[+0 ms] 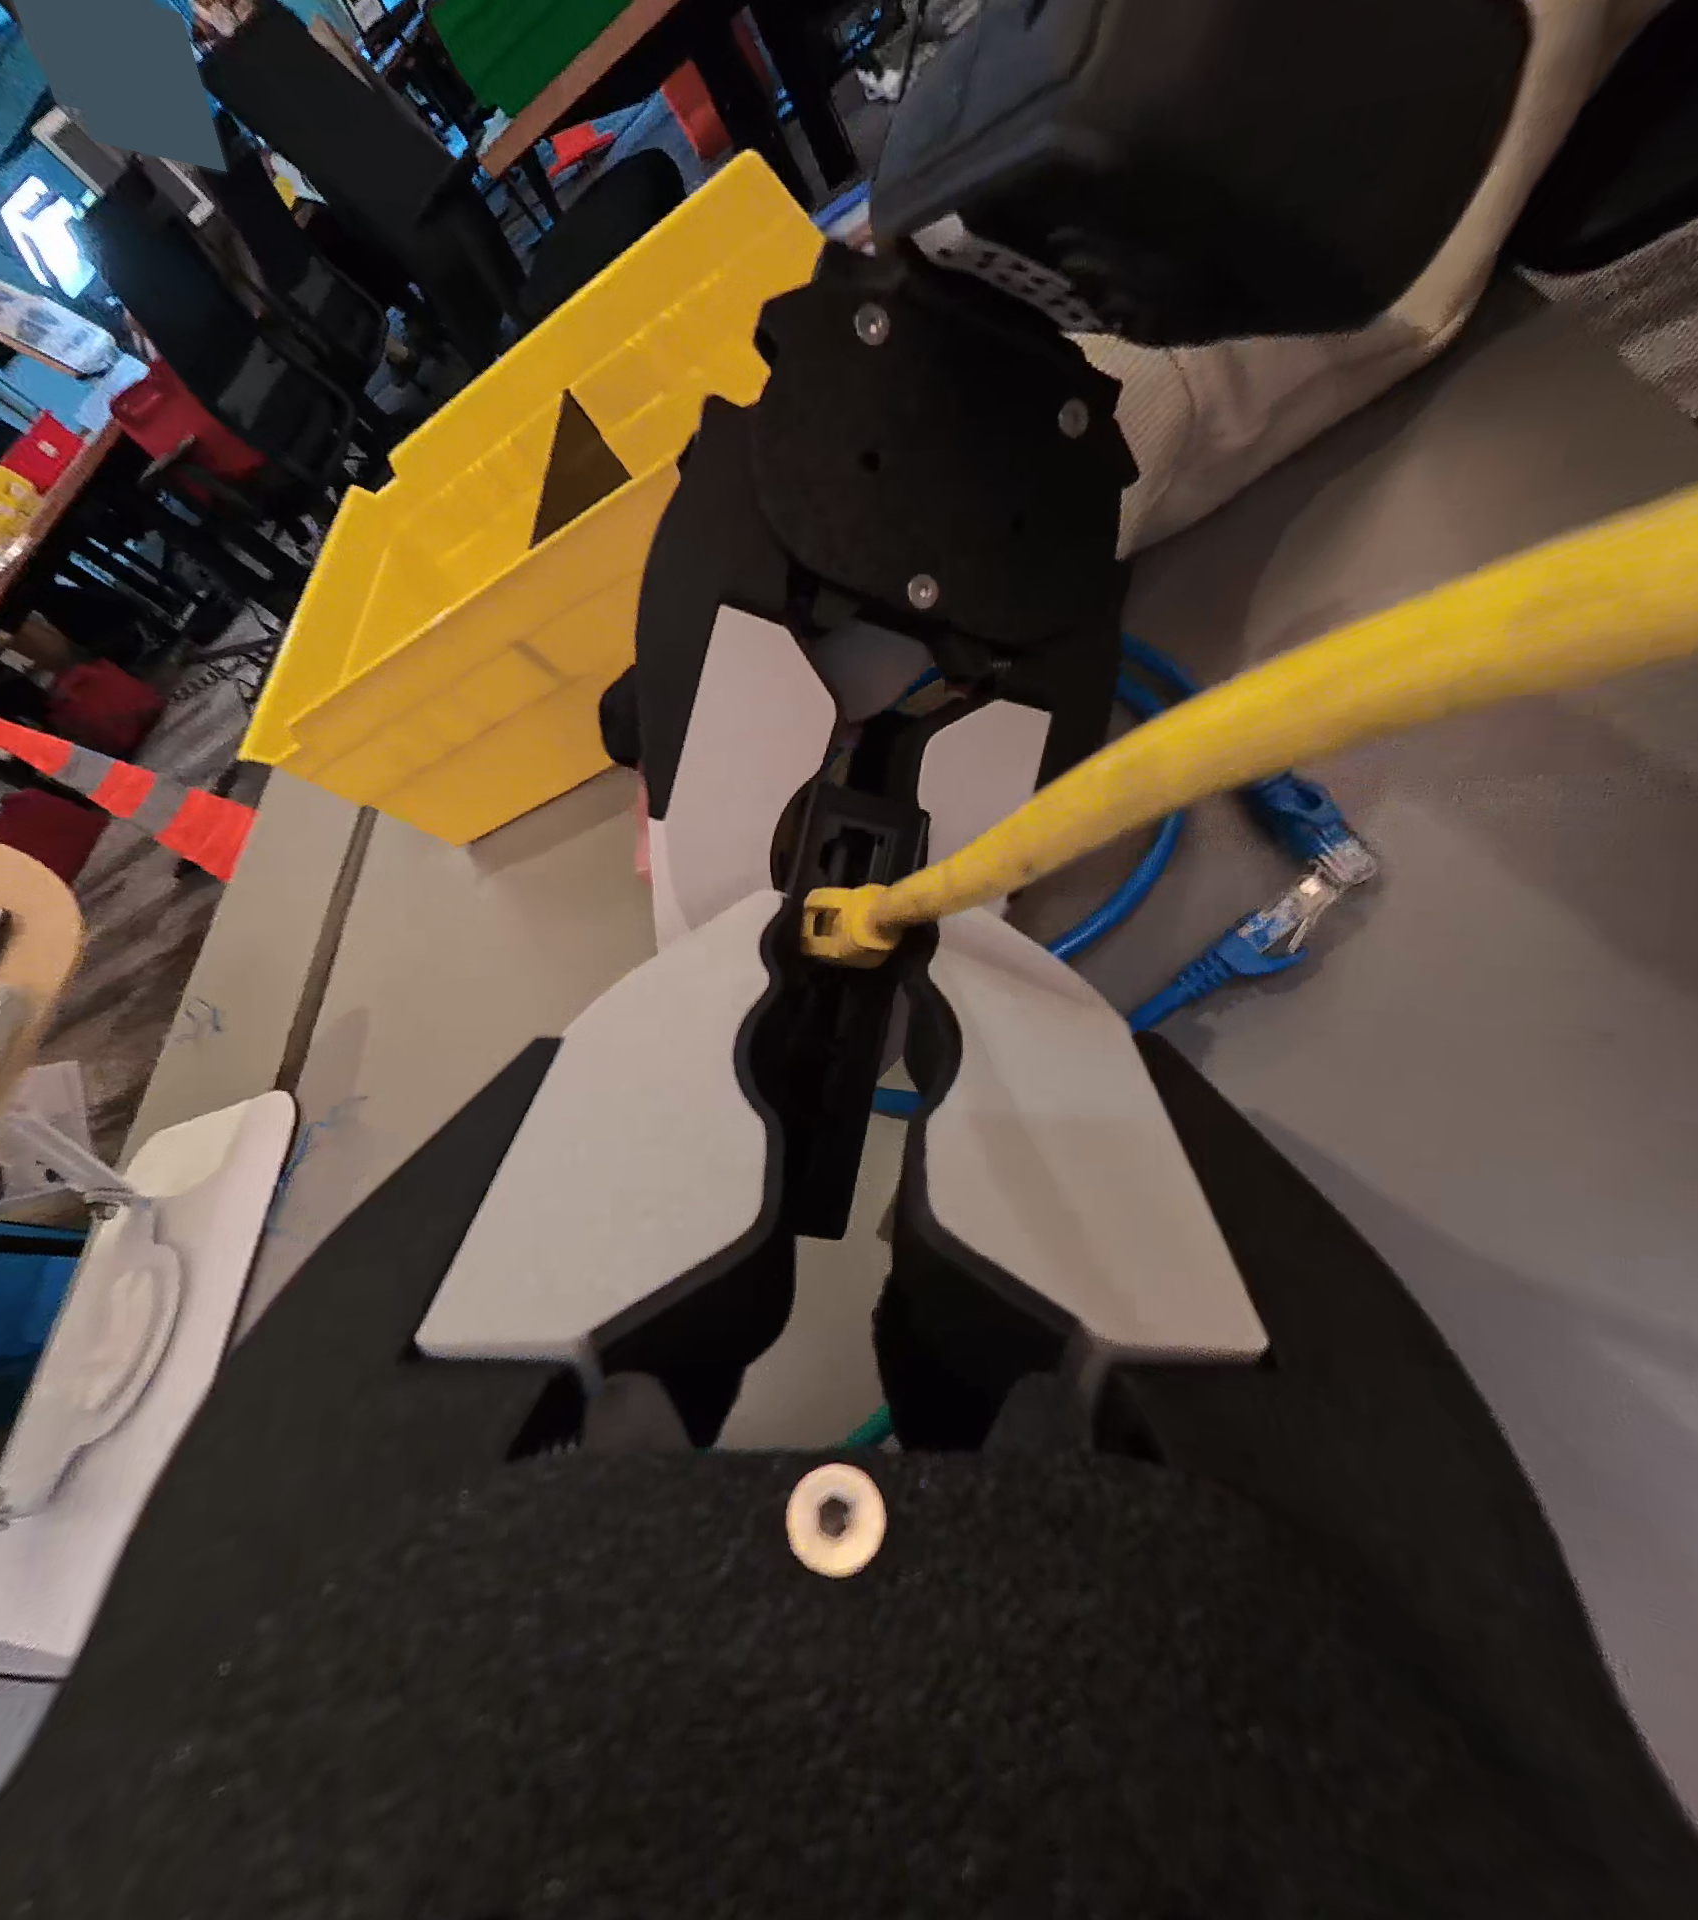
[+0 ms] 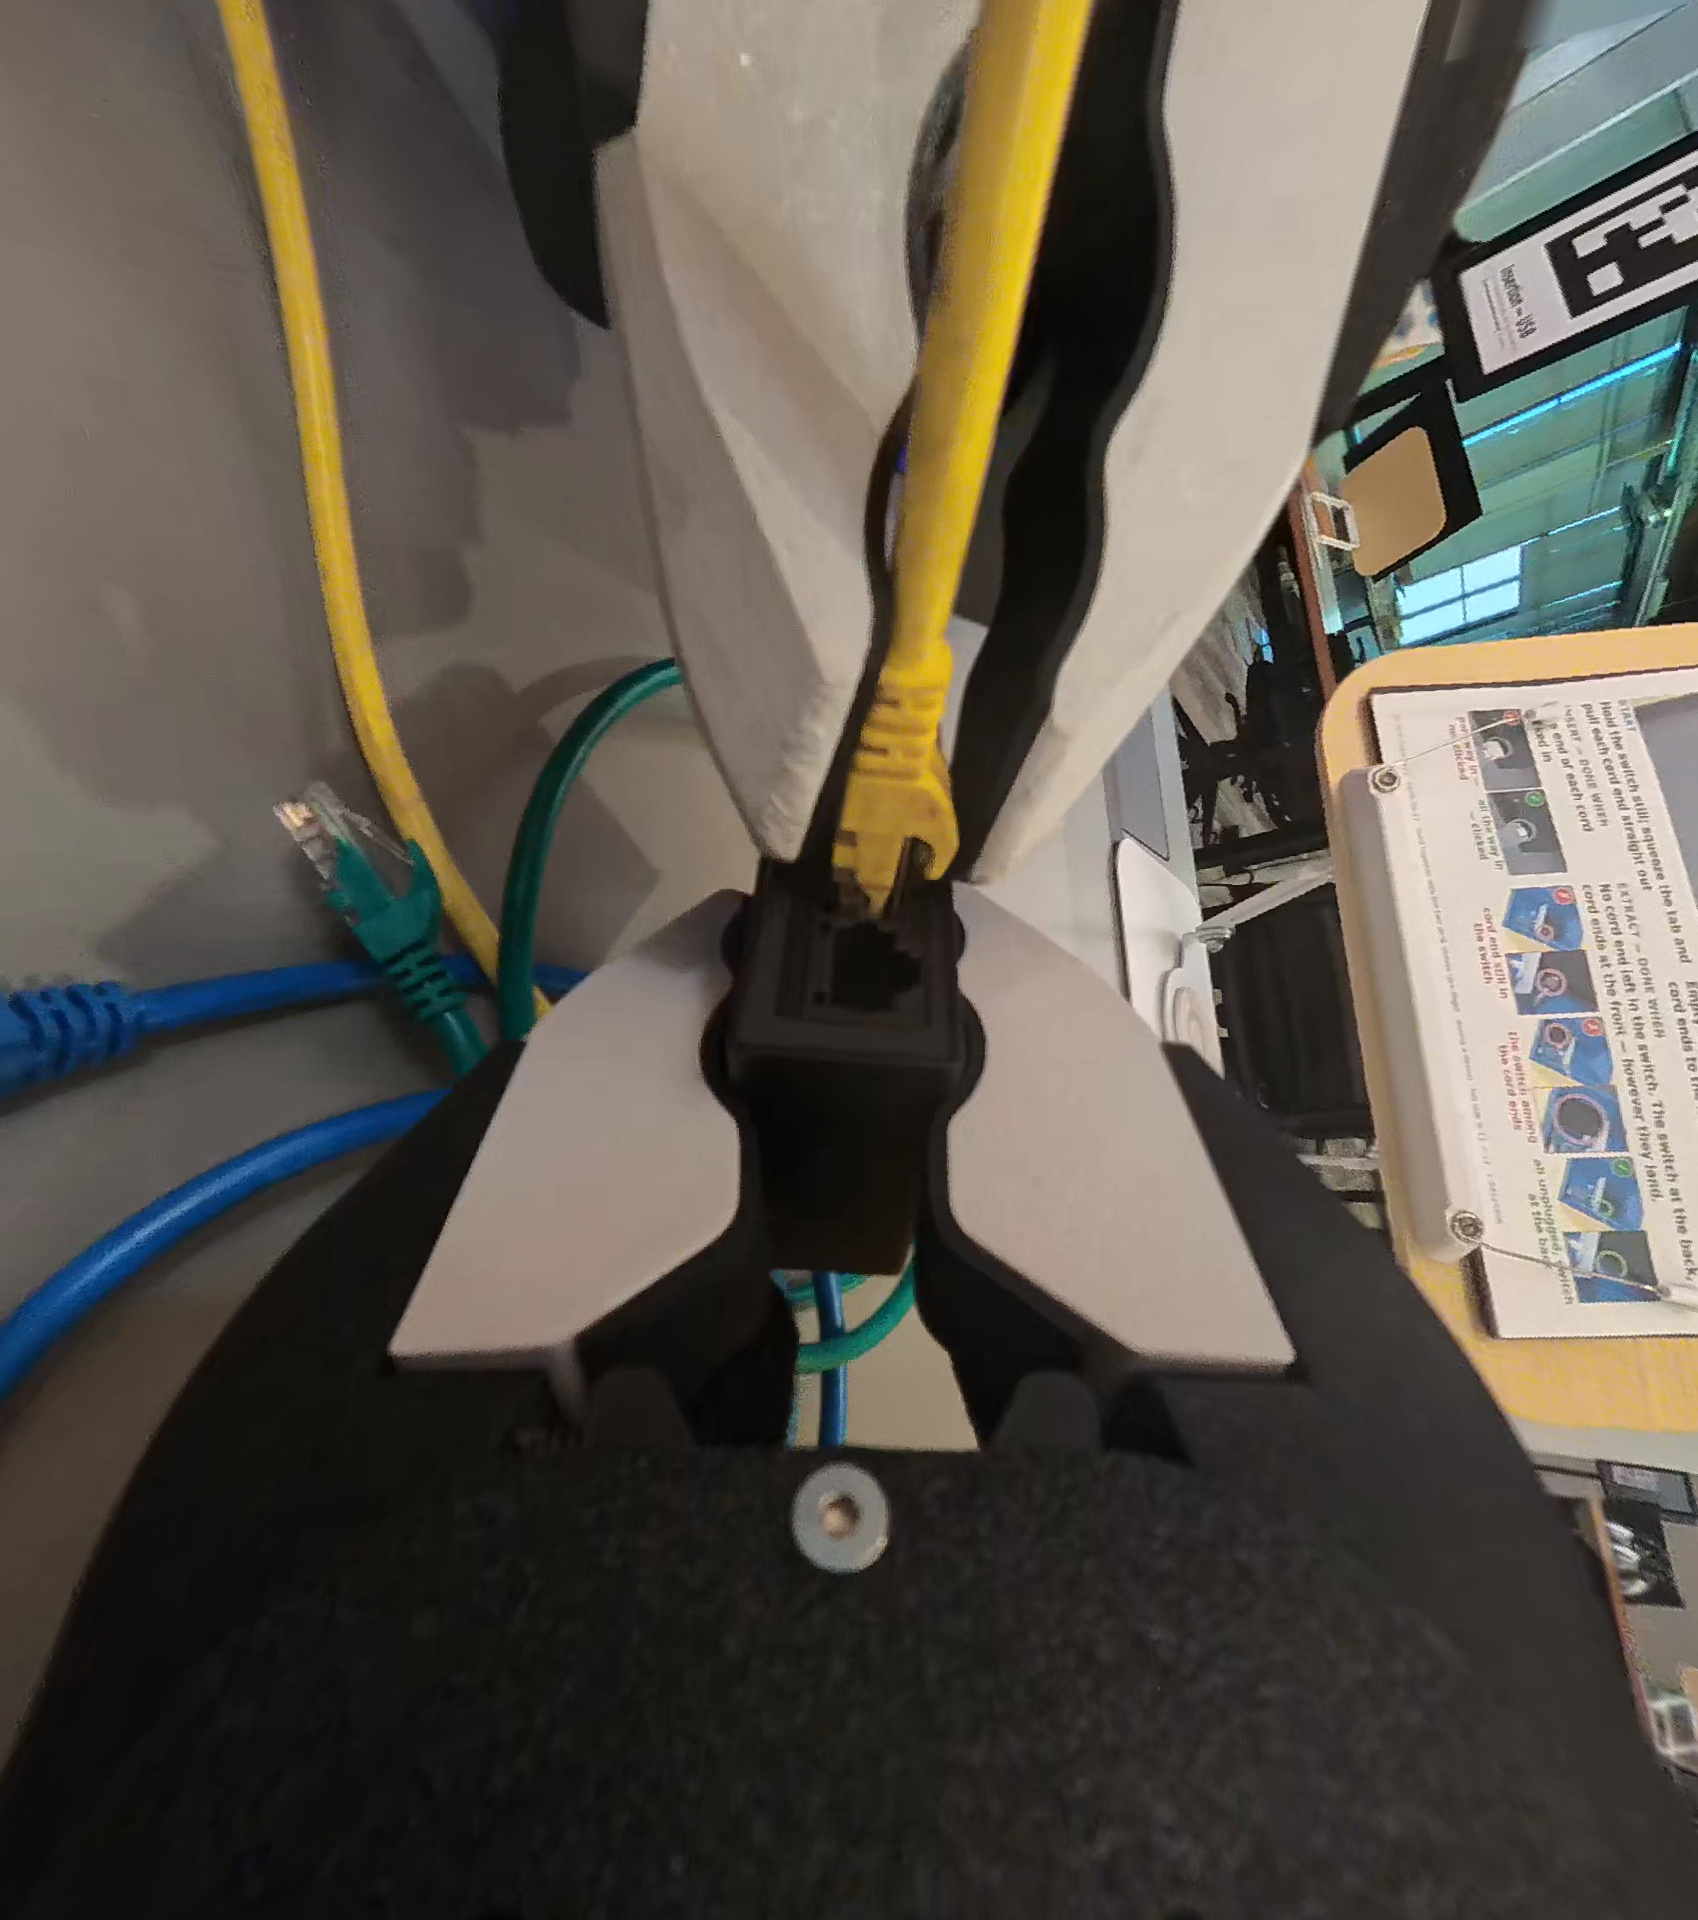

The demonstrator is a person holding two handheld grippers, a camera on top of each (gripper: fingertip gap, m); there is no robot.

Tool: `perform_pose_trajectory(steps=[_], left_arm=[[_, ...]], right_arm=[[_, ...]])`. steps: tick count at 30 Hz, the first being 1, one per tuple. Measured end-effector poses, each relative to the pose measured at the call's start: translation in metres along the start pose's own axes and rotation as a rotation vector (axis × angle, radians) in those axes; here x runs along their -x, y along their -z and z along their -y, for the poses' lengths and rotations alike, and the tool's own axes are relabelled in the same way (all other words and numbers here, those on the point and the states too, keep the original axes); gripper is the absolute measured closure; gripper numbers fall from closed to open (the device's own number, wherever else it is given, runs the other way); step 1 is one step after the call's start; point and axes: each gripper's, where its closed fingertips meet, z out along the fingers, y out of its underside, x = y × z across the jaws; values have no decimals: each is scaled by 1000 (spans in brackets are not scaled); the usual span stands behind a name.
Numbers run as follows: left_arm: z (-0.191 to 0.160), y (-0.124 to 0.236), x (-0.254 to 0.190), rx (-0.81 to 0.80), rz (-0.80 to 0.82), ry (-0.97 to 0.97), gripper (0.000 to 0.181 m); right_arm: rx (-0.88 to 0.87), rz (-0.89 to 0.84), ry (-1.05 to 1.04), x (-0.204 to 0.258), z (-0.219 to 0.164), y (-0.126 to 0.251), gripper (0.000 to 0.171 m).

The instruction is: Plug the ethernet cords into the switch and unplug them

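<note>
Right gripper (image 2: 845, 935): jaws clamped on the black switch (image 2: 840, 1101). Facing it, left gripper (image 1: 840, 935): jaws pinch the yellow plug (image 2: 892, 800), its tip at one port; how deep, cannot tell. Beyond, blue cord (image 2: 201, 1013) and green cord (image 2: 388, 914) lie loose on the desk (image 2: 97, 520)

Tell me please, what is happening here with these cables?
A person works with two hand-held tongs. The right tongs are shut on the small black switch. The left tongs grip the yellow plug at one of the switch's ports; whether it is fully seated, I cannot tell. The port beside it is empty. A blue cord and a green cord lie unplugged on the grey table.
</note>
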Motion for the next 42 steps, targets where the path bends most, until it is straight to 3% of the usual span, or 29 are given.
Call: perform_pose_trajectory(steps=[4, 9, 25, 32, 42], left_arm=[[-5, 0, -2, 77, -52, 61, 163], [-3, -1, 5, 111, 3, 37, 164], [-20, -4, -7, 144, -75, 176, 162], [-16, 2, 5, 183, 47, 196, 161], [-4, -2, 4, 149, 157, -44, 168]], right_arm=[[33, -23, 6, 1, -3, -2, 139], [56, -56, -6, -9, -8, -2, 139], [111, -9, 6, 8, -17, -11, 139], [131, -109, 8, -11, -16, -9, 140], [151, -114, 45, -13, -19, -1, 140]])
